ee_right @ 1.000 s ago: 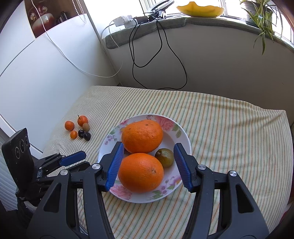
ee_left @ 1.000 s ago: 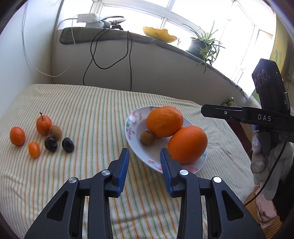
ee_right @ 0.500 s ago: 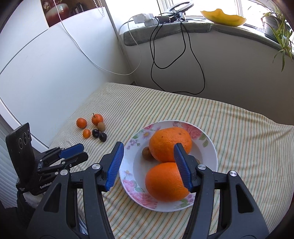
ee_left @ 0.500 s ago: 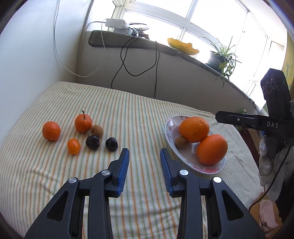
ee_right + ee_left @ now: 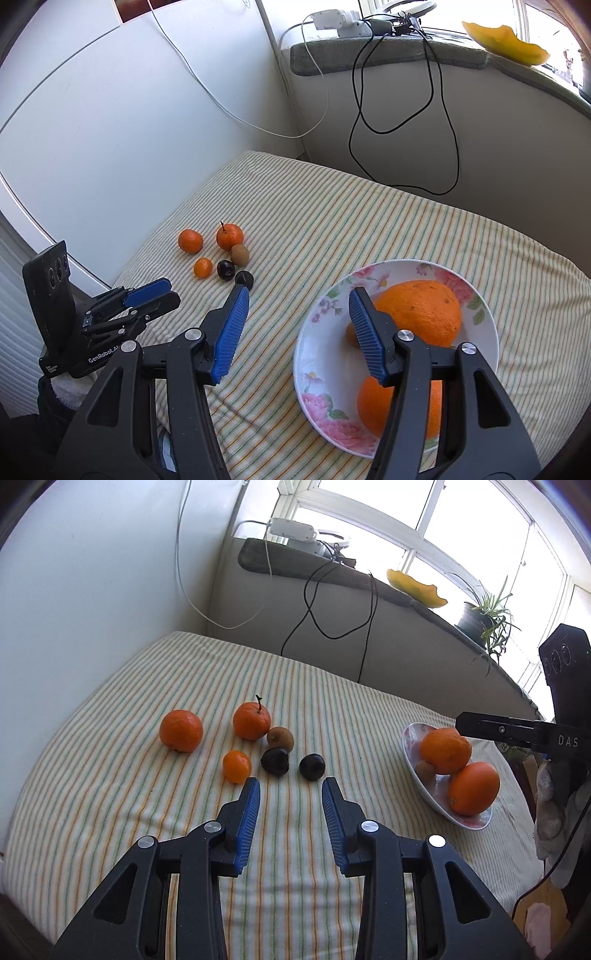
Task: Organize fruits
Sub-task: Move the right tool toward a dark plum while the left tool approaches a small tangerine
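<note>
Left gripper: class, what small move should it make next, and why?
Probably ease the left gripper forward and down onto a dark fruit. Its jaws are open and empty, that fruit lies just ahead on the cloth, and the plate has room.

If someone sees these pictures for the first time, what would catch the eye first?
Probably the two big oranges in the flowered plate on the right of the striped cloth. Next, the cluster of small fruits to the left: tangerines, a kiwi and two dark plums. The open left tongs point at that cluster.
</note>
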